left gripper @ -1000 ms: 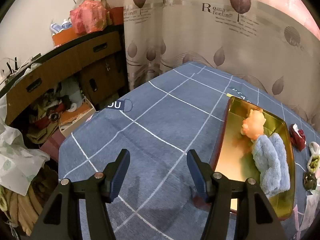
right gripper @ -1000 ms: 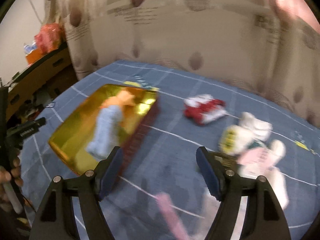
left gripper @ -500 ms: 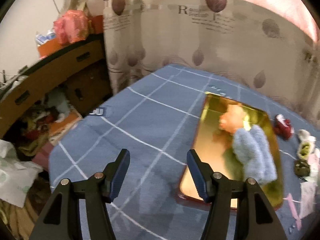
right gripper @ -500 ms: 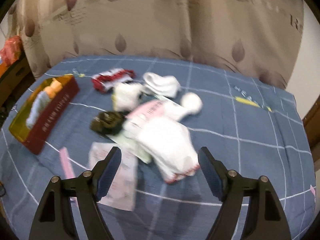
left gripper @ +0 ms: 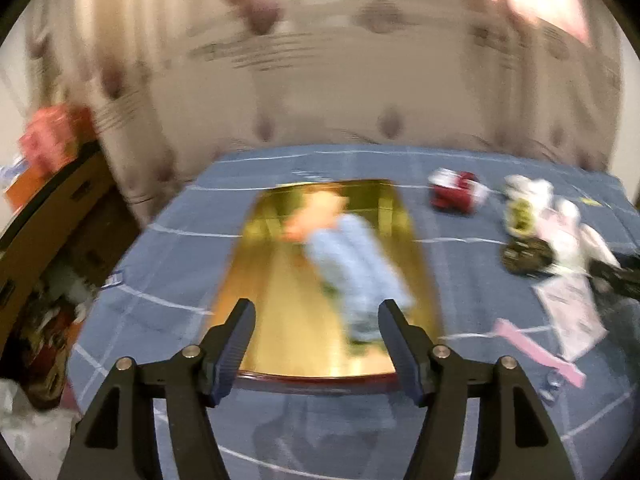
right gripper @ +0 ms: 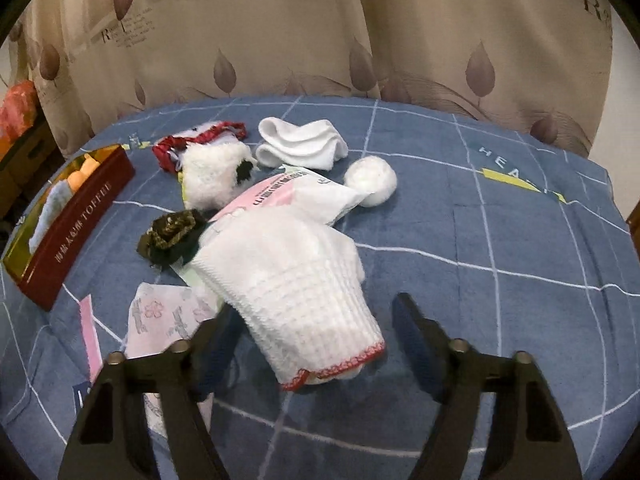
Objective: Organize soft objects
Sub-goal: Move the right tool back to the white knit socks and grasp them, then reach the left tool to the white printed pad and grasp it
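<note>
My right gripper [right gripper: 314, 306] hangs low over a white knit glove [right gripper: 296, 280] on the blue bed cover. Its jaws are closing with the glove's red-trimmed cuff between them, and the pads are not pressing on it. Behind the glove lie a fluffy white piece [right gripper: 212, 176], a red-and-white piece [right gripper: 200, 138], a folded white sock [right gripper: 300, 146], a white ball [right gripper: 372, 180] and a dark green scrunchy [right gripper: 170, 232]. My left gripper [left gripper: 315, 305] is over the near end of the gold tin [left gripper: 280, 320], its jaws opening and empty. The tin holds a blue fluffy piece [left gripper: 352, 264] and an orange plush [left gripper: 316, 212].
A printed paper packet [right gripper: 168, 320] and a pink strip [right gripper: 90, 332] lie left of the glove. The tin's red wall [right gripper: 80, 216] stands at the left. A leaf-print curtain [right gripper: 360, 40] hangs behind the bed. Wooden drawers [left gripper: 52, 208] and floor clutter sit beyond the bed's left edge.
The left gripper swung right, from bare cover to over the tin. The right gripper swung right from the tin to the pile, came down over the white glove, and its jaws narrowed.
</note>
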The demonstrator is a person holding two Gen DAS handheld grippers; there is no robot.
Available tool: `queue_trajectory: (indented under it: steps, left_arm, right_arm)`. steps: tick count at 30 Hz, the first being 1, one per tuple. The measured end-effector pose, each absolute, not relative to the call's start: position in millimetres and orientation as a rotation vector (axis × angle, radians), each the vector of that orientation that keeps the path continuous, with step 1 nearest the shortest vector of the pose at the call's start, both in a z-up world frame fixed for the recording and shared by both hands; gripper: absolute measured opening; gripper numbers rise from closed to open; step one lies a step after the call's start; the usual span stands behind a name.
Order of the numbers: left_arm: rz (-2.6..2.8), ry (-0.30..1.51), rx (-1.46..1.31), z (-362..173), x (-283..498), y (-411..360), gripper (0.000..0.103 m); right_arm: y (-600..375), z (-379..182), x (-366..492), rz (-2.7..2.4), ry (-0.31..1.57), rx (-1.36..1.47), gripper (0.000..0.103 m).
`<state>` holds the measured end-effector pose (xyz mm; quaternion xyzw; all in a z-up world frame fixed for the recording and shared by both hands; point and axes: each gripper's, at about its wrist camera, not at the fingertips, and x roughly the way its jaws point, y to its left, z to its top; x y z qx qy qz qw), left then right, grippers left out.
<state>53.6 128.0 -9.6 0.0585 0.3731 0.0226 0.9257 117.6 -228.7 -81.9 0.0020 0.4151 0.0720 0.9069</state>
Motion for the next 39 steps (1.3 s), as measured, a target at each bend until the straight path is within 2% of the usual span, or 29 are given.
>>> queue_trajectory:
  steps: [1, 3, 5, 7, 22, 25, 39]
  left_arm:
    - [0.005, 0.778, 0.12, -10, 55, 114, 0.066]
    - [-0.055, 0.799, 0.107, -13, 58, 96, 0.066]
    - [-0.101, 0.824, 0.112, -16, 63, 72, 0.066]
    - [-0.134, 0.843, 0.114, -20, 68, 49, 0.066]
    - [-0.318, 1.021, 0.028, -54, 85, -63, 0.066]
    - [-0.317, 1.02, 0.007, -55, 87, -76, 0.071]
    - [-0.233, 1.067, 0.002, -85, 95, -96, 0.075]
  right_arm:
    - [-229, -82, 117, 0.162, 0.855, 0.017, 0.049]
    - [-228, -82, 115, 0.163, 0.85, 0.025, 0.043]
    - [-229, -81, 112, 0.164, 0.844, 0.03, 0.031]
    - [-231, -80, 111, 0.154, 0.847, 0.039, 0.028]
    - [-262, -69, 64, -0.01, 0.865, 0.141, 0.027]
    - [-266, -75, 64, -0.003, 0.883, 0.173, 0.027]
    - [-264, -81, 66, 0.023, 0.901, 0.183, 0.028]
